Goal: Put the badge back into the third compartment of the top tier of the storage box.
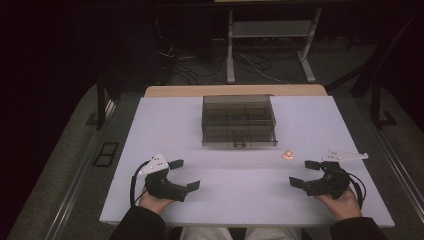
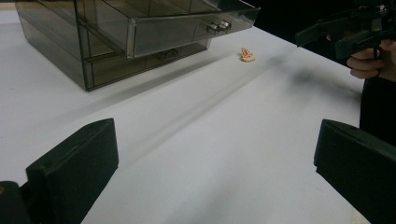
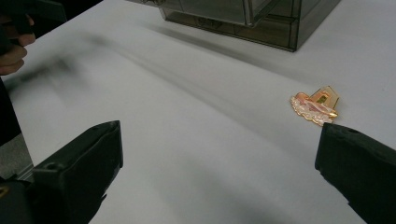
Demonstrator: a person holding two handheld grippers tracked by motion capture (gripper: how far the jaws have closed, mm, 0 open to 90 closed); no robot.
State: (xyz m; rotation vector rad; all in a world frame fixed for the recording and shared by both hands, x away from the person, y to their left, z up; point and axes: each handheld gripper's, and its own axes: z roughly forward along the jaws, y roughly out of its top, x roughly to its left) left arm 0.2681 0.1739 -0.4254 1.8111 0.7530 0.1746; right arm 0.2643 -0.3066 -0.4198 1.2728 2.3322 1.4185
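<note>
Two grippers rest nearest, left gripper (image 1: 181, 174) and right gripper (image 1: 304, 173), jaws spread wide, holding nothing (apparently a ready pose). Beyond the right one lies a small pink-and-gold trinket (image 1: 287, 155), just before the drawer box (image 1: 239, 120), its upper drawer pulled out, probably to receive it.

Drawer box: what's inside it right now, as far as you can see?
The smoky drawer box shows inner dividers, and its top drawer is slid out. No contents are visible, though the tinted walls are too dark to be sure.
</note>
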